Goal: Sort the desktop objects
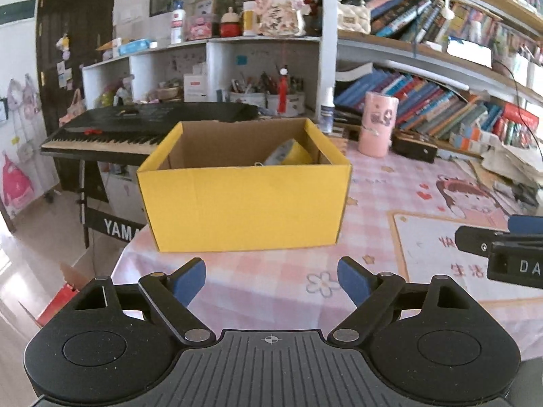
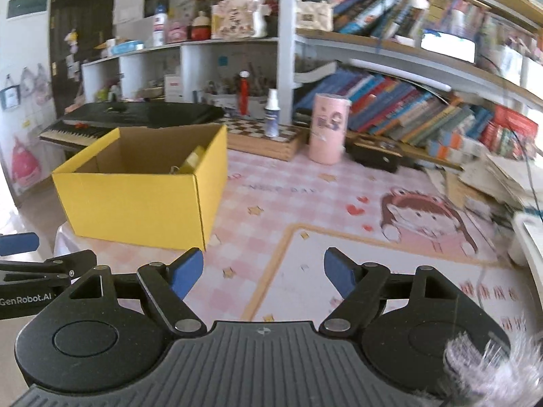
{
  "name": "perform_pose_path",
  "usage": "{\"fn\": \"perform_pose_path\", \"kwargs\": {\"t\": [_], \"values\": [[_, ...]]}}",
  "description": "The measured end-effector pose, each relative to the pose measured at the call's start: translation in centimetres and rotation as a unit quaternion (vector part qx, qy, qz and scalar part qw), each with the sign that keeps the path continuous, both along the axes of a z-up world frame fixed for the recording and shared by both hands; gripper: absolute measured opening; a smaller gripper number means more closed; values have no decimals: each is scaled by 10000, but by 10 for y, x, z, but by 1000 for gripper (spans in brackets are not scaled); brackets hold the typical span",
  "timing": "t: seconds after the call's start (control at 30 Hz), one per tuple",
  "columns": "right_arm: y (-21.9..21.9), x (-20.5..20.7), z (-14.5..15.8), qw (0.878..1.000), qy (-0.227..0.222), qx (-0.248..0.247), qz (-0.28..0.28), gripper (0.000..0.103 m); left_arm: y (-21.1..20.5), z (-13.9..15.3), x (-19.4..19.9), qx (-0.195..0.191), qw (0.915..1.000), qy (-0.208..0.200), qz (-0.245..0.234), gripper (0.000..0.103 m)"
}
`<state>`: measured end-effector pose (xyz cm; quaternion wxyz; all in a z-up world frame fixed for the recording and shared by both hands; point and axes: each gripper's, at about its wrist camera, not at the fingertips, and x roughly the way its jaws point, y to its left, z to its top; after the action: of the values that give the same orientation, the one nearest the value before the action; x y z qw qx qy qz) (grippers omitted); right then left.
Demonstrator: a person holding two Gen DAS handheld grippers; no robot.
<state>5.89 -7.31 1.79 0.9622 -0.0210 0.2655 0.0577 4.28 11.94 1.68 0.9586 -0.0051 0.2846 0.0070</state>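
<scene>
While the open yellow cardboard box point(image 1: 244, 203) on the pink checked tablecloth point(image 1: 271, 281) already holds a yellow packet point(image 1: 288, 154), the left gripper point(image 1: 271, 279) and right gripper point(image 2: 263, 273) hover spread wide and empty (presumably free for another pick).

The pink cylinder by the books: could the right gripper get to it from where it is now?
Probably yes. The right gripper is open and empty, and only bare tablecloth lies between it and the pink cylinder; the yellow box sits off to the left.
</scene>
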Motion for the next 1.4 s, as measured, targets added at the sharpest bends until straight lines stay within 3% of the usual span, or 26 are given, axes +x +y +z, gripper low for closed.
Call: {"fn": "perform_pose_path", "kwargs": {"t": [0.73,1.13,1.4], "values": [[-54,-59,-21,9917,312,220,-1228,93,-55,-5,-20,326,9983,93,-470,98],[-67,-67,-25,9895,437,225,-1358,103,-72,-6,-26,402,9973,136,-607,103],[-67,-69,-26,9896,494,258,-1325,103,-76,-8,-26,425,9968,193,-650,103]]}}
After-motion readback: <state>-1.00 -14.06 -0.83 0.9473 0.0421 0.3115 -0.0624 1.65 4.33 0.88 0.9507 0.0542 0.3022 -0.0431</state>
